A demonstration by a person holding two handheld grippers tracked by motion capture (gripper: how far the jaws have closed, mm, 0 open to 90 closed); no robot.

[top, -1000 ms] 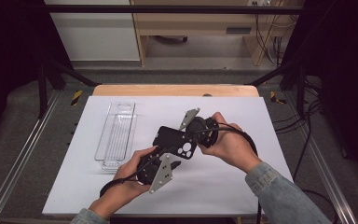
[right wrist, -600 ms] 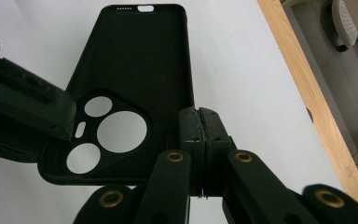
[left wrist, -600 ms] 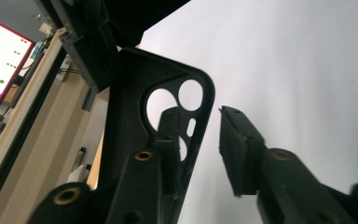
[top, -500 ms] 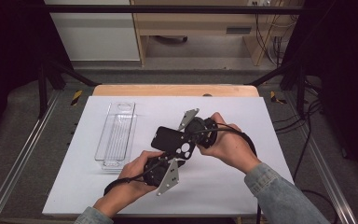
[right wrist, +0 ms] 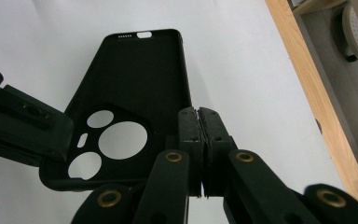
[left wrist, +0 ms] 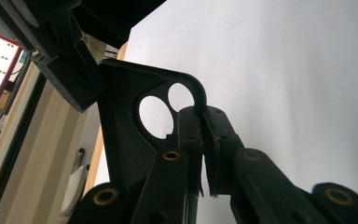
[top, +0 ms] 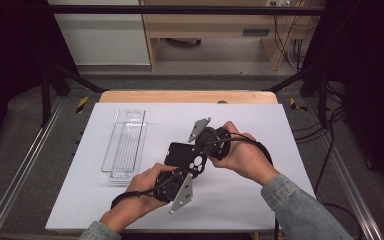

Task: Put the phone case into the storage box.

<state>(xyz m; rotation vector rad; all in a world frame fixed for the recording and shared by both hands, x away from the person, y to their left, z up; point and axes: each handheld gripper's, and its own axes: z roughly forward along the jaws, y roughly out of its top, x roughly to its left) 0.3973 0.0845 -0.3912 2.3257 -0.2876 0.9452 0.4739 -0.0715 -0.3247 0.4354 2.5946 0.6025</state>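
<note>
Black phone case (top: 186, 157) above table (top: 260, 200), left gripper (left wrist: 203, 112) pinching its corner rim, right gripper (right wrist: 199, 113) clamped on its side edge

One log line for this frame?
left hand-held gripper: shut on case edge | right hand-held gripper: shut on case edge | case: held above table

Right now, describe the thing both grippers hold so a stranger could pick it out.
Start at the white table; right of the clear tray, at its middle, is a phone case. Unlike the see-through tray, it is black with round camera holes, pinched by the jaws of the left gripper and right gripper.
</note>
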